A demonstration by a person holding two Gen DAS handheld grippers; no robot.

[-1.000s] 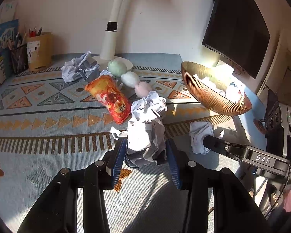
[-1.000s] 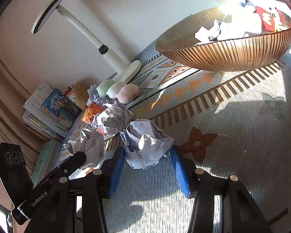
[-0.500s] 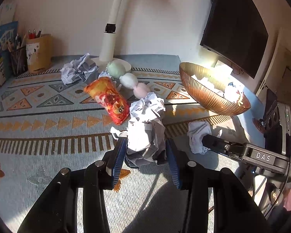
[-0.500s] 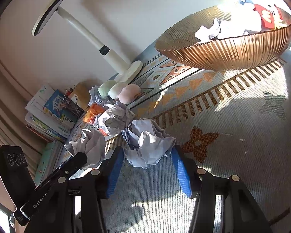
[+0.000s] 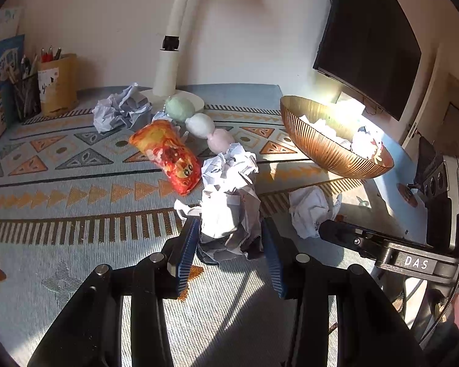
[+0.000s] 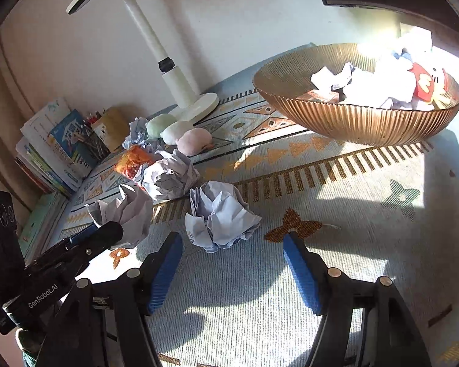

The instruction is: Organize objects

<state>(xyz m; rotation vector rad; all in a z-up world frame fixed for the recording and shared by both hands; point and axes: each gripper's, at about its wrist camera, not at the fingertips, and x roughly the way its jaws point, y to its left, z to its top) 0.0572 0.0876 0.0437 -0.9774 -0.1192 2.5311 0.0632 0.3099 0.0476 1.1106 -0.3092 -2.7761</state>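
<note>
The white letters "DAS" [image 5: 416, 262] stand on a grey plate on the black body of the right tongs, seen right of the left tongs. "GenRobot.AI" [image 6: 42, 296] runs in white along the black body of the left tongs, left of the right tongs. Print on the books and the red-orange snack packet is too small to read.

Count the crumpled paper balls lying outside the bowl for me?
4: one by the lamp base, one beside the snack bag, one in the left gripper, one before the right gripper. More may hide.

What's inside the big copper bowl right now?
The copper bowl holds crumpled white paper and a red-and-white cartoon item. Whatever lies beneath them is covered.
</note>
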